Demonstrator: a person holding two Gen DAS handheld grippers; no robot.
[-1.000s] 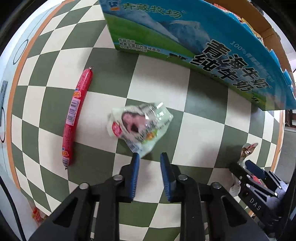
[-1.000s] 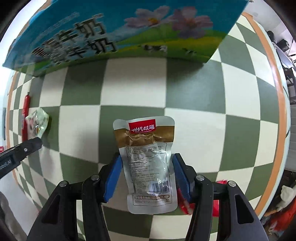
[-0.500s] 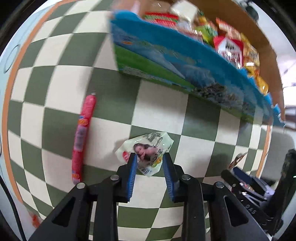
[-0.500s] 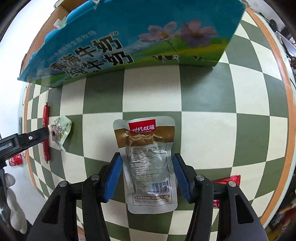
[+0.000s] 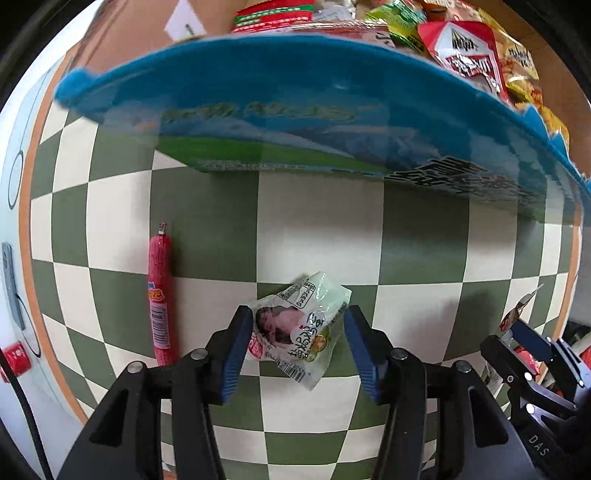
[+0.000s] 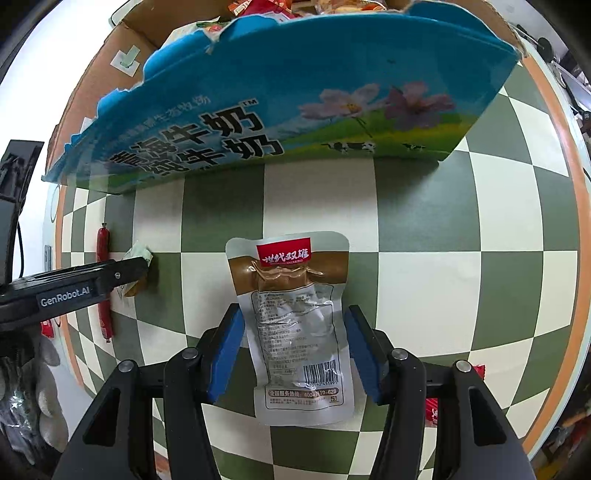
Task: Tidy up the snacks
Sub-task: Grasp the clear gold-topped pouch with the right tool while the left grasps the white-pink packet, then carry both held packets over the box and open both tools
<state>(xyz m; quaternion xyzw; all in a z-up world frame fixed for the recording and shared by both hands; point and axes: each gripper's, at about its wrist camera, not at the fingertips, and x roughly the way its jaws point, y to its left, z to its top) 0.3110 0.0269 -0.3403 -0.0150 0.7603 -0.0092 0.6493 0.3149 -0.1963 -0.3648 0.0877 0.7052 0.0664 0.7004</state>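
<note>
The silver pouch (image 6: 295,325) and the small white packet (image 5: 299,325) are glossy, crinkled plastic film. The milk carton box (image 6: 280,103) is printed cardboard. The sausage (image 5: 159,295) has smooth red plastic skin.

A round table (image 6: 517,206) is covered by a cloth checked in dull green and cream and edged by an orange band, a pale floor (image 6: 29,33) is seen past its rim, and the whole is lit evenly by bright, soft light.
</note>
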